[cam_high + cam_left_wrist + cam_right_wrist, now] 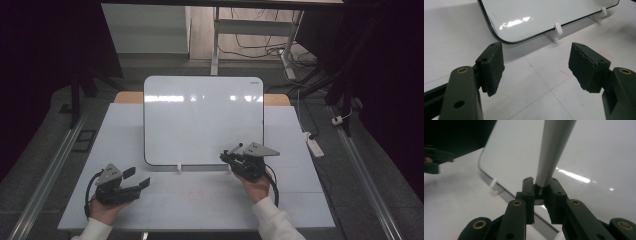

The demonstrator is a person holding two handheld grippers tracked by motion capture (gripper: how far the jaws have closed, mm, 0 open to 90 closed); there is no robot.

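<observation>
A white board (pixel 202 120) with a dark rim leans upright on small white clips (pixel 178 169) in the middle of the pale table (pixel 200 200). My right gripper (pixel 226 157) hovers at the board's lower right corner, shut on a grey marker (pixel 235 148) whose dark end points up and away. In the right gripper view the marker's barrel (pixel 554 147) rises from between the closed jaws (pixel 541 187), in front of the board (pixel 599 157). My left gripper (pixel 137 178) rests at the table's near left, open, with nothing between its pads (pixel 491 72); the board's lower corner (pixel 499 37) lies ahead of it.
A white clip foot (pixel 557 28) holds the board's bottom edge. Beyond the table's right edge a power strip (pixel 314 145) and cables lie on the floor. A desk frame (pixel 216 40) stands behind the table. Faint red marks (pixel 564 72) dot the tabletop.
</observation>
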